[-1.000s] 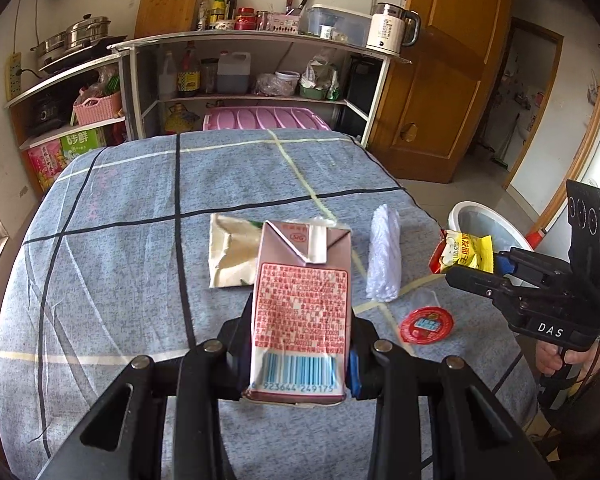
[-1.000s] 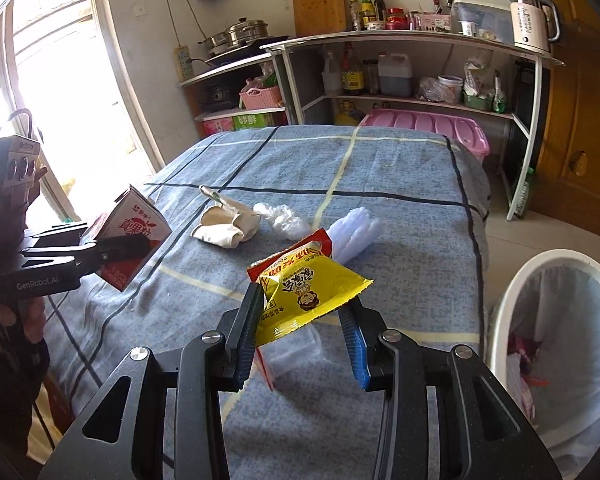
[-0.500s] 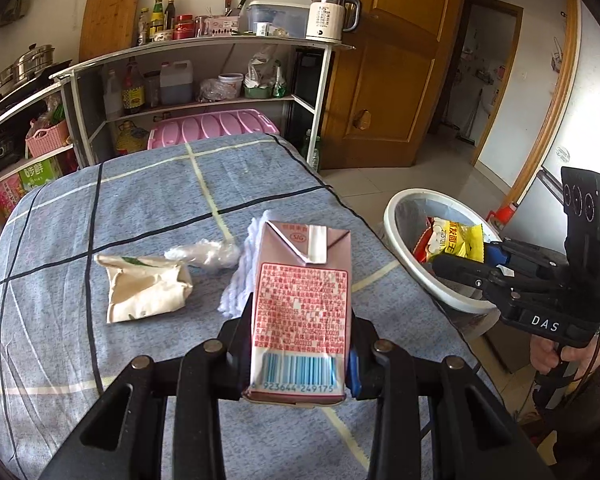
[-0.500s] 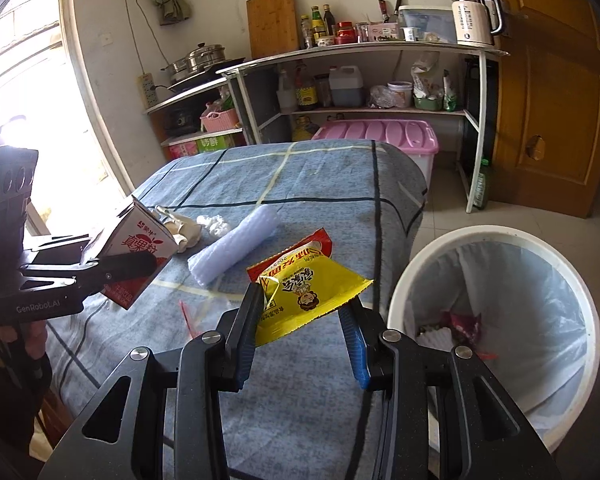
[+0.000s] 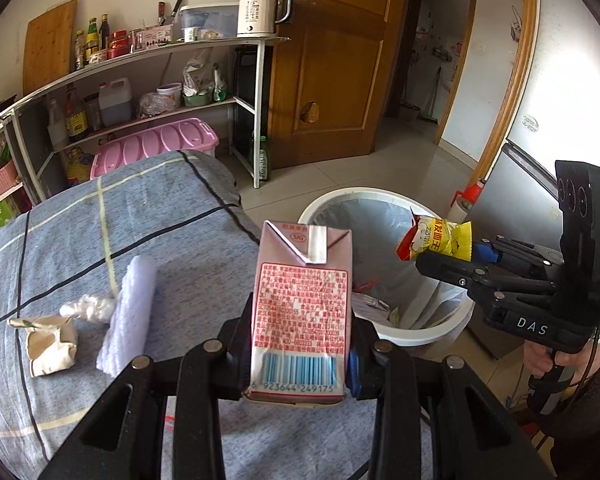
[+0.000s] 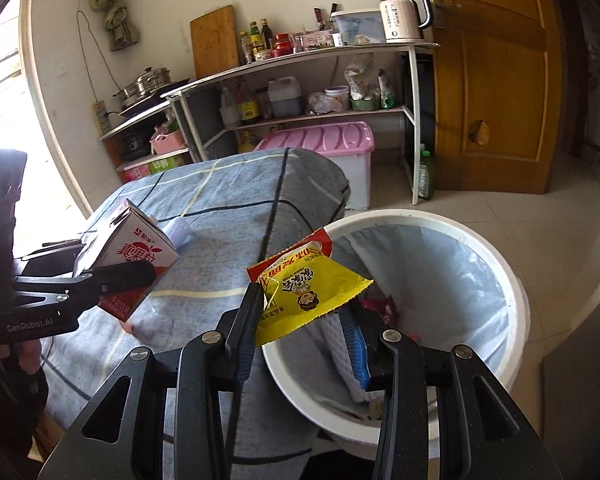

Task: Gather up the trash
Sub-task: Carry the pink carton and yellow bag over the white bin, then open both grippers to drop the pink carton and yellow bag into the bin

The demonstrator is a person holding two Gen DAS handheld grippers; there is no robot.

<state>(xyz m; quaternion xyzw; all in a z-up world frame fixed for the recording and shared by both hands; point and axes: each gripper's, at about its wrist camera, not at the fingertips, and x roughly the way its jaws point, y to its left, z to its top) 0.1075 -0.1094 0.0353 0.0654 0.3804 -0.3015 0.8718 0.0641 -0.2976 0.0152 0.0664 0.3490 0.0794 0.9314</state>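
Observation:
My left gripper is shut on a pink drink carton, held upright near the table's right edge; the carton also shows at the left of the right wrist view. My right gripper is shut on a yellow and red snack wrapper, held over the near rim of a white trash bin lined with a clear bag. In the left wrist view the wrapper hangs above the bin. On the blue checked tablecloth lie a crumpled paper bag, a plastic wad and a white folded cloth.
A metal shelf with bottles, a kettle and pots stands behind the table. A pink storage box sits on the floor by it. A wooden door is at the right. Some trash lies inside the bin.
Both grippers have swung right from over the table toward the bin, still holding the carton and the wrapper. The wrapper now hangs over the bin's rim.

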